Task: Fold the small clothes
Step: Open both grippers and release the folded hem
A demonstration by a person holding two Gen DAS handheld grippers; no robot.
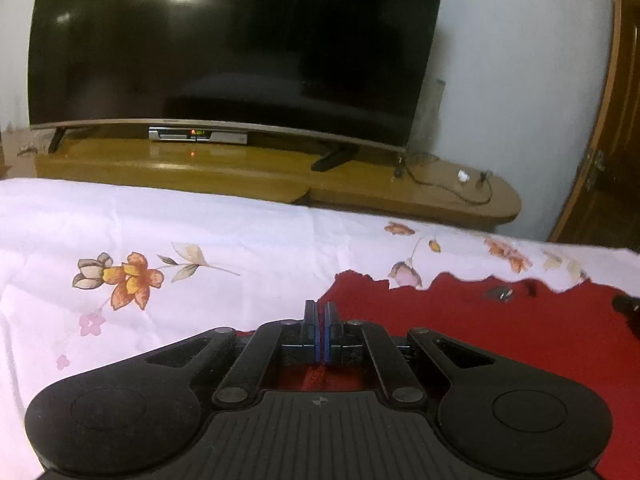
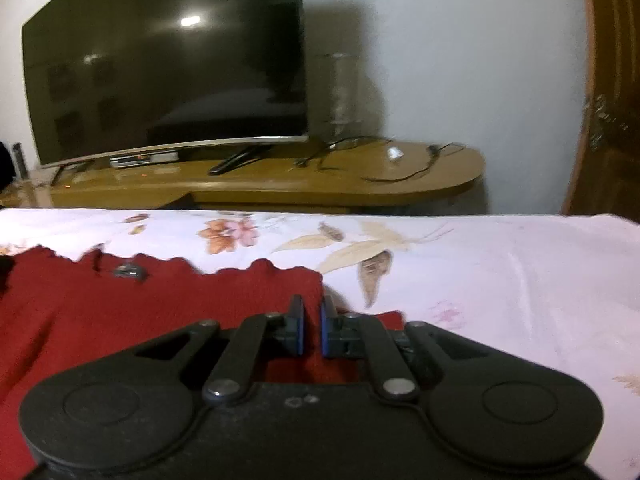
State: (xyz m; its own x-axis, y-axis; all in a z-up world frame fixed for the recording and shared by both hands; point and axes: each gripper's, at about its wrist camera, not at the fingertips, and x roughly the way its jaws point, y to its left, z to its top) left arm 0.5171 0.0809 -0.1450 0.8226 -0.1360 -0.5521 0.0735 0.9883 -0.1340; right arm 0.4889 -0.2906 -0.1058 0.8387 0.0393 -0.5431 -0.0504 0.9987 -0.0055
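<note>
Home bedroom or bed-sitting room. Floral bedsheet (image 1: 160,232) over soft flat surface in foreground, creased like made bed. Large curved television (image 1: 232,48) on low glossy wooden TV cabinet (image 1: 240,168) against plain white wall (image 1: 520,80). Set-top box (image 1: 198,135) under screen, indicator lights lit. Loose cables (image 1: 448,184) on cabinet end. Wooden door (image 1: 612,140) at right.
</note>
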